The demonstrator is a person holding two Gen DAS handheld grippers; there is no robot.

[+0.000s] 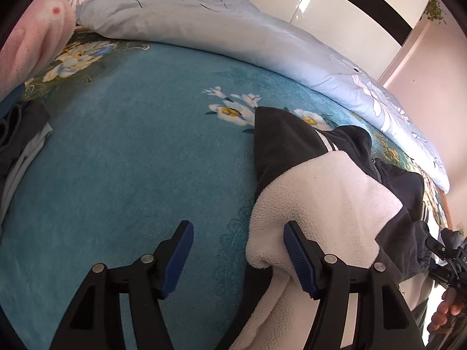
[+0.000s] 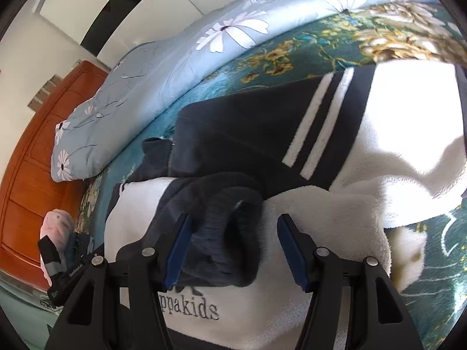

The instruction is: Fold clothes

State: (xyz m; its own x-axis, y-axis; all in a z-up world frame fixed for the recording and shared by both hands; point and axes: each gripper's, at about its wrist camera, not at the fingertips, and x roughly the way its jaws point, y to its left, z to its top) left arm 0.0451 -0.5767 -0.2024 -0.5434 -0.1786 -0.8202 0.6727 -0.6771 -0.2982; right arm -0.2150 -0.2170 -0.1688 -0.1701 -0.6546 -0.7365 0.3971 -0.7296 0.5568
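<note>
Both tongs stand released. The left tongs hover over the bed with blue pads apart, one pad just beside the white edge of the jacket and nothing pinched. The right tongs also gape; a dark cuff lies between the pads, but they do not press on it.

The jacket lies on the teal blanket near the front edge of the bed, already bunched into a rough bundle: a sleeve is laid across the white body, and the dark part with two white stripes is turned over the top. I judge the fold about halfway, with squaring up and a final fold left. A small pile of other clothes waits at the far left.

The jacket is thick, nubby fleece, white and charcoal, with soft rounded folds and stitched lettering. The blanket is plush with printed flowers; the pale blue quilt behind looks smooth and puffy.
</note>
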